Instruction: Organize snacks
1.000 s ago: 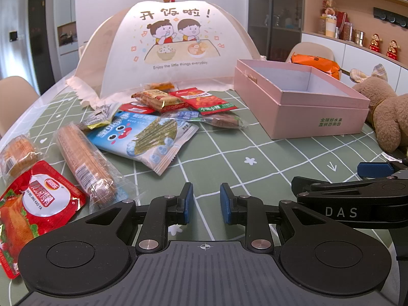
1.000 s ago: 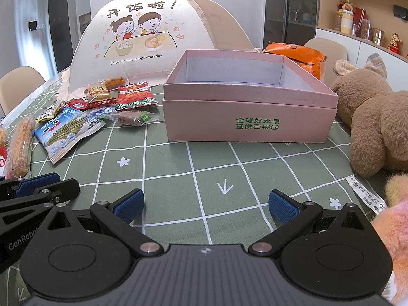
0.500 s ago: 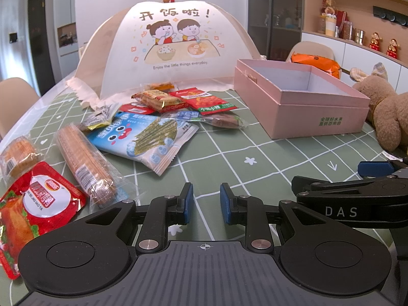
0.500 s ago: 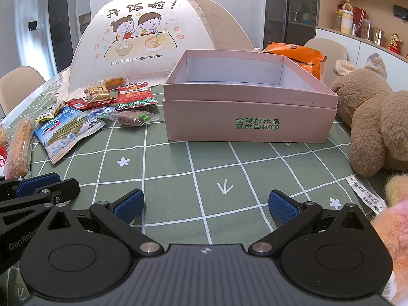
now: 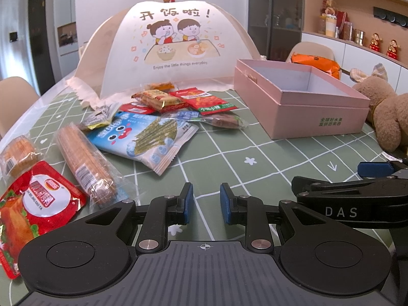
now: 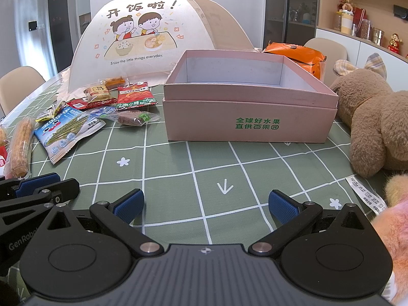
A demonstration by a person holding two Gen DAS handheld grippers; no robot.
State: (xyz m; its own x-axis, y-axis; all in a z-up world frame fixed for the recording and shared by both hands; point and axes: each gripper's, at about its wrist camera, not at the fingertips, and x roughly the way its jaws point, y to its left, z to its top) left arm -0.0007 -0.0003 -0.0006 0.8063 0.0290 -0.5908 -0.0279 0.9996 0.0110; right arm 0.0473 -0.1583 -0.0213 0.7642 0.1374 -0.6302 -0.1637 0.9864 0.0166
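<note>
Several snack packs lie on the green checked tablecloth: a blue seaweed bag [image 5: 142, 137] [image 6: 67, 130], a long cracker sleeve [image 5: 84, 165] [image 6: 20, 148], a red meat pouch [image 5: 30, 204], a small cake pack [image 5: 17, 155], and red and yellow packs [image 5: 204, 100] [image 6: 134, 97] further back. An empty pink box [image 5: 301, 99] [image 6: 244, 109] stands open to the right of them. My left gripper [image 5: 204, 202] is nearly closed with a narrow gap, empty, low over the cloth. My right gripper [image 6: 205, 204] is wide open and empty in front of the box.
A white mesh food cover [image 5: 176, 46] [image 6: 142, 38] stands behind the snacks. A brown plush bear [image 5: 387, 112] [image 6: 374, 122] lies right of the box, an orange bag [image 6: 298, 56] behind it. A pink plush [image 6: 392, 229] is at the right edge. Chairs stand around the table.
</note>
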